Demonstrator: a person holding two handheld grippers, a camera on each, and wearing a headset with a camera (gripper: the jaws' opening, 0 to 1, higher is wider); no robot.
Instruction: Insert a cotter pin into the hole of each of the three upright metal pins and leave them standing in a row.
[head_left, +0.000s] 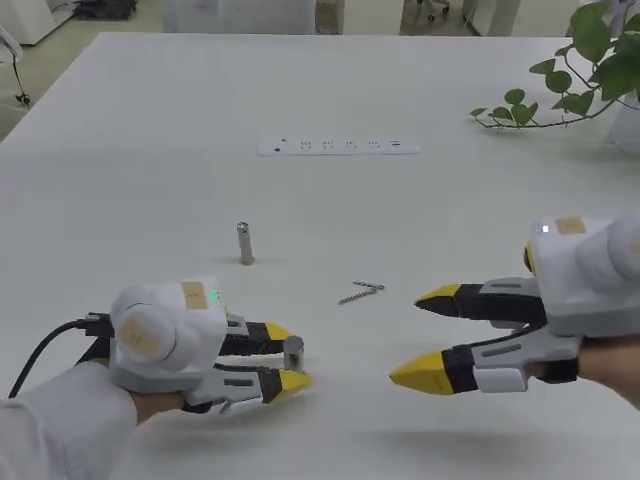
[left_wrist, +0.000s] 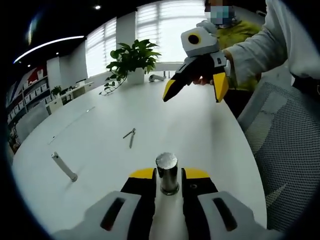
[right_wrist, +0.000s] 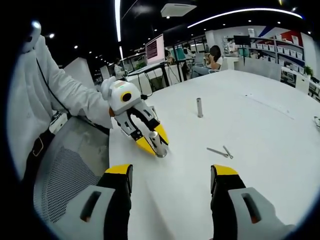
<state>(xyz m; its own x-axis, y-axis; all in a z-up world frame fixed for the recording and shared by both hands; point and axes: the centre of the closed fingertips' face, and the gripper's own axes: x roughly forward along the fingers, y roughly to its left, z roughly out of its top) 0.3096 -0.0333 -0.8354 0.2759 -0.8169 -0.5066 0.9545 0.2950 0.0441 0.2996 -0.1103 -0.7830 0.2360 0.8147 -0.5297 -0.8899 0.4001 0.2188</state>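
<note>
My left gripper (head_left: 284, 356) (left_wrist: 168, 176) is shut on a short upright metal pin (head_left: 293, 353) (left_wrist: 167, 172) standing on the white table at the lower left. A second metal pin (head_left: 244, 243) (left_wrist: 64, 166) (right_wrist: 199, 107) stands alone farther back on the table. Two cotter pins (head_left: 361, 292) (left_wrist: 130, 136) (right_wrist: 220, 151) lie loose on the table between the grippers. My right gripper (head_left: 428, 335) (right_wrist: 172, 174) hovers open at the lower right with nothing between its jaws, pointing left toward the held pin (right_wrist: 159, 145).
A white power strip (head_left: 338, 146) lies across the middle of the table. A potted green plant (head_left: 585, 70) (left_wrist: 133, 59) stands at the far right edge. A mesh chair (left_wrist: 287, 145) sits beside the table's near edge.
</note>
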